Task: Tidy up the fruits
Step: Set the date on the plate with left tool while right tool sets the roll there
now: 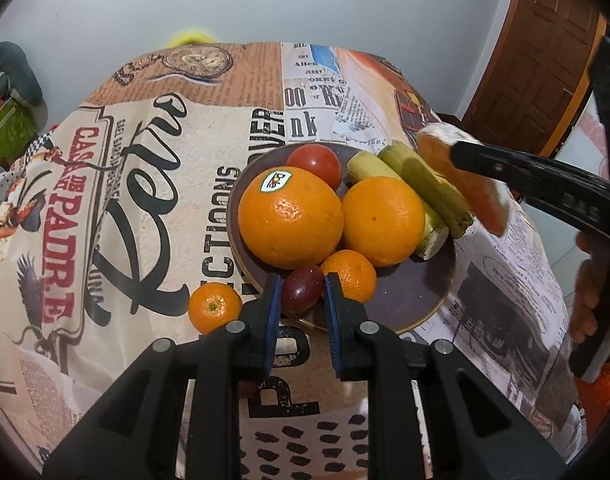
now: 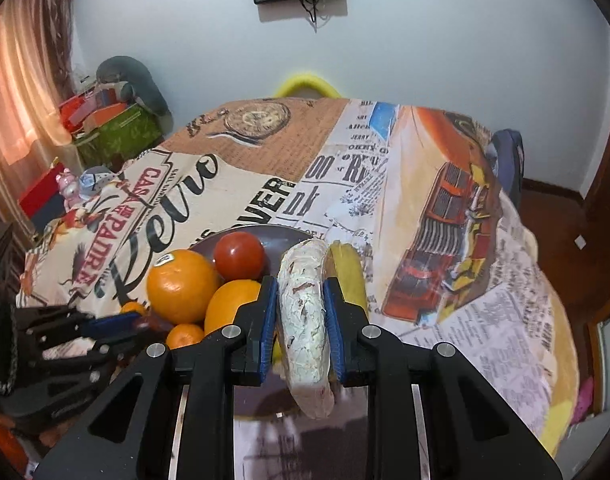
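Observation:
A dark purple plate (image 1: 409, 300) holds two big oranges (image 1: 291, 222), a red tomato (image 1: 315, 164), a small mandarin (image 1: 351, 276) and two green-yellow bananas (image 1: 425, 188). My left gripper (image 1: 302, 292) is shut on a dark red grape (image 1: 302, 288) at the plate's near rim. Another mandarin (image 1: 215, 308) lies on the cloth left of the plate. My right gripper (image 2: 301, 300) is shut on a pale, white-skinned fruit wedge (image 2: 305, 320), orange on its other side (image 1: 477, 196), held above the plate's right side over the bananas (image 2: 349, 276).
The table wears a printed retro newspaper cloth (image 1: 145, 200). A yellow chair back (image 2: 305, 82) stands behind it. Boxes and clutter (image 2: 113, 128) sit at the far left, a wooden door (image 1: 545, 60) at the right.

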Demonstrator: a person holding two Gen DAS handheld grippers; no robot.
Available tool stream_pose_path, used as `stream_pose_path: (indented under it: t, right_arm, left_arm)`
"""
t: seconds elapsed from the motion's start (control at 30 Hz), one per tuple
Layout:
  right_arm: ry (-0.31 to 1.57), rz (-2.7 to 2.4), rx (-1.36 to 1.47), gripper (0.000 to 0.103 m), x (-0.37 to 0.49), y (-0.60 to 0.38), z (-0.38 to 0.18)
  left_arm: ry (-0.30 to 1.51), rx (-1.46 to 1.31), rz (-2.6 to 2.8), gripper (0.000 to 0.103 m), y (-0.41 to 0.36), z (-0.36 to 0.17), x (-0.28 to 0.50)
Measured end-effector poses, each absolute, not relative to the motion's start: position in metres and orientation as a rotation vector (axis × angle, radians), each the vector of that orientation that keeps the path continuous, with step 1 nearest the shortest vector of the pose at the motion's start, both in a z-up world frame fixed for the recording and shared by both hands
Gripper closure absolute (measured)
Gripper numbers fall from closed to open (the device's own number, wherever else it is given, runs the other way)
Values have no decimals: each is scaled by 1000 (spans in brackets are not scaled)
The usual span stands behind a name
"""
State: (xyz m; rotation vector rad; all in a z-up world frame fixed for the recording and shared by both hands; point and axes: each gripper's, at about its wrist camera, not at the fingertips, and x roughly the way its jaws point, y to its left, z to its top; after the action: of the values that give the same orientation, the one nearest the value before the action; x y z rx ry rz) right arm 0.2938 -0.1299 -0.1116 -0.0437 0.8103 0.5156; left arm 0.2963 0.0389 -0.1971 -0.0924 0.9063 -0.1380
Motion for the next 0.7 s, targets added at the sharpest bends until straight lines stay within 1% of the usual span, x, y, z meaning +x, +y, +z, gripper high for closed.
stream_pose_path:
  t: [0.13,0.27,0.5,0.7]
  right_arm:
    - [829,527,-39,82,299,-122,-122]
    - [839,540,-64,78,298,-113,-128]
    - [844,552,-64,78,291,-115,-123]
    - [826,546,-88,69,275,-117,-113]
  left_arm:
    - [913,-93,-141,76,37,-200,298]
    - [896,-101,-135,62,39,-197,297]
    - [863,-109,-116,60,42,-187,292]
    - [826,-117,-86,59,51,-169,279]
